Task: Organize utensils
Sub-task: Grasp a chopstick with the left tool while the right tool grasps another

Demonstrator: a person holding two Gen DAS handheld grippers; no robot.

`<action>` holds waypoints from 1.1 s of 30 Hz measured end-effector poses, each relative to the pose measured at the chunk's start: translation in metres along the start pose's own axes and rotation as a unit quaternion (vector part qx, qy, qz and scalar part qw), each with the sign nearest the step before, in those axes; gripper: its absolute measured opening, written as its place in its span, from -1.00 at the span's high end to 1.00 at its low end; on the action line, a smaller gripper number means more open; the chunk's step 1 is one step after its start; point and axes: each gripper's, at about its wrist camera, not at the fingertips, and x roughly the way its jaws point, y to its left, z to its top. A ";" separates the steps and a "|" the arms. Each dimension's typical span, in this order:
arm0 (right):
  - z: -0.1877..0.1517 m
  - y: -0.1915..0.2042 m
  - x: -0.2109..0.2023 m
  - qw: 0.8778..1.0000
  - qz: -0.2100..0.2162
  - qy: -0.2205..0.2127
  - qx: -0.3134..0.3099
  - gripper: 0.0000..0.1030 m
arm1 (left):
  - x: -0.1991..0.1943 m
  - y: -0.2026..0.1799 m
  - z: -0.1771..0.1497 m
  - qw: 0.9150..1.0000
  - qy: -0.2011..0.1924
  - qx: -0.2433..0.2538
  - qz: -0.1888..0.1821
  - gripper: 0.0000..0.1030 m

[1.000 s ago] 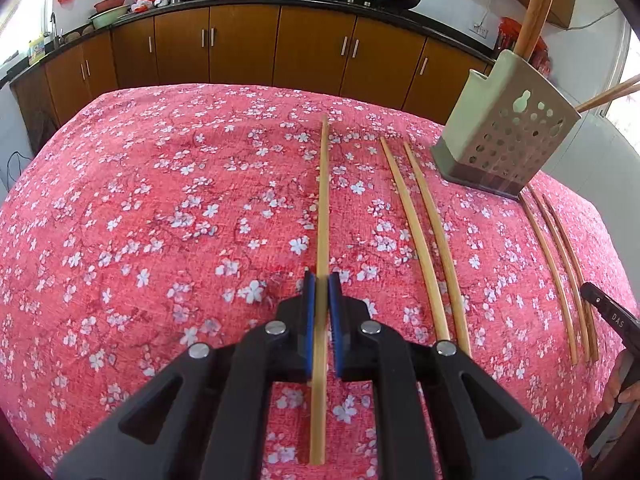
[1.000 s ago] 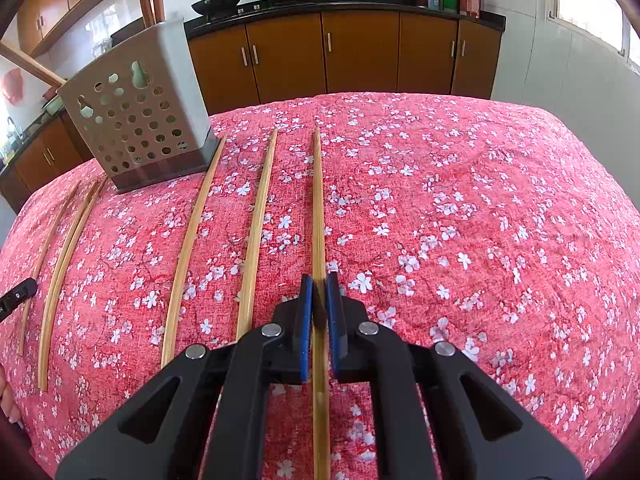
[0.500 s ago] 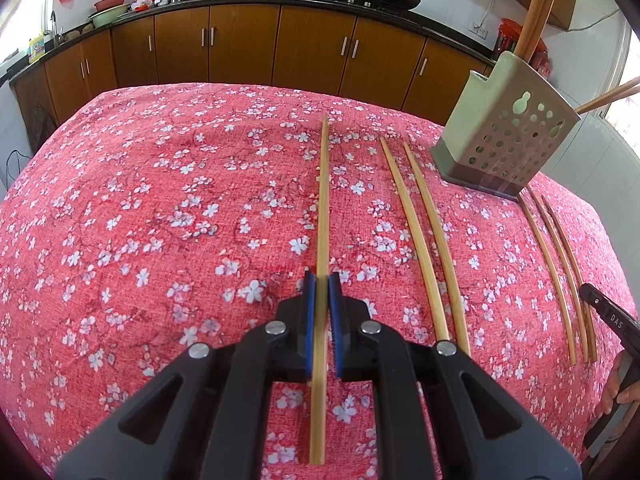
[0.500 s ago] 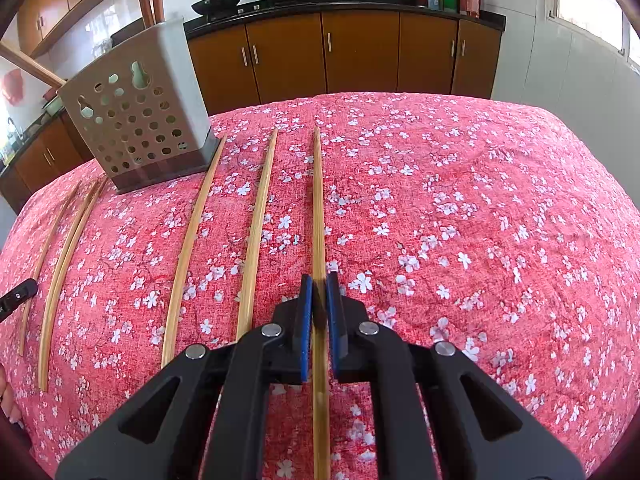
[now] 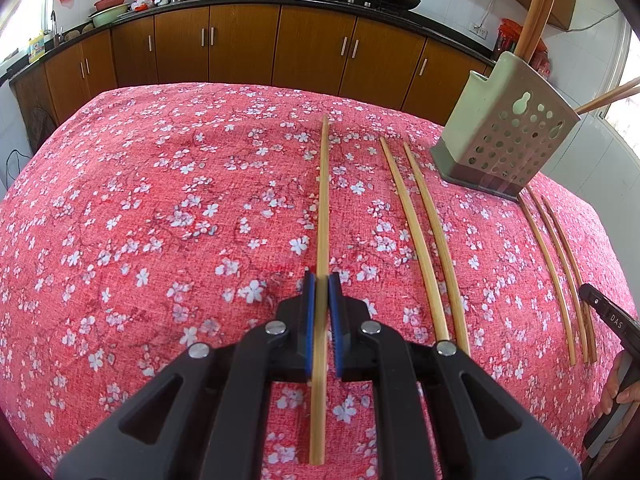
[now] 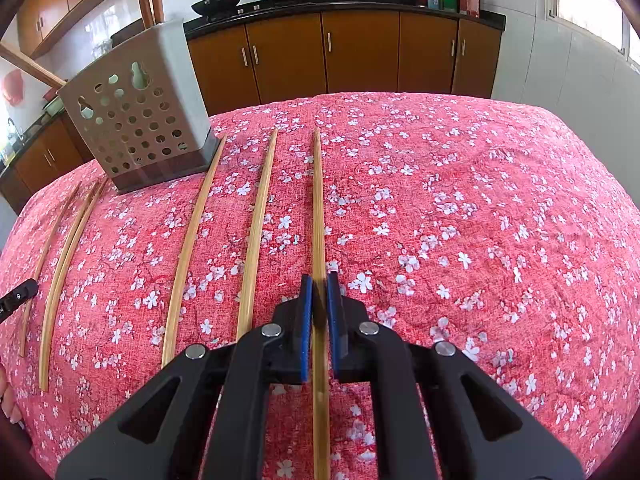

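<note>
Chopsticks of pale bamboo lie in rows on the red cloth with white blossoms (image 5: 168,208) that covers my table. My left gripper (image 5: 321,286) is clenched on one long bamboo chopstick (image 5: 323,200), its blue pads pressed to either side of the stick, which points away toward the brown kitchen cabinets (image 5: 240,44). My right gripper (image 6: 320,284) is likewise clamped on another long bamboo chopstick (image 6: 318,200), the rightmost of the row. Between my two hands lie two more loose chopsticks (image 6: 256,232), side by side but apart, and in the left view three thinner sticks (image 5: 560,272) show beyond them, close together. The grey perforated plastic utensil holder (image 6: 140,120) stands upright at the far ends of these sticks, with a few chopsticks standing in it. Whether my two gripped sticks rest on the cloth or sit just above it, I cannot quite tell.
</note>
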 end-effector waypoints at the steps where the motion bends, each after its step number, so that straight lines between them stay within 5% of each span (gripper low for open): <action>1: 0.000 0.000 0.000 1.000 0.000 0.000 0.000 0.83 | 0.000 0.000 0.000 1.000 0.000 0.000 0.000 0.78; 33: 0.000 -0.001 0.000 1.000 0.002 -0.001 0.002 0.83 | -0.003 -0.002 0.001 1.000 0.000 -0.003 -0.002 0.78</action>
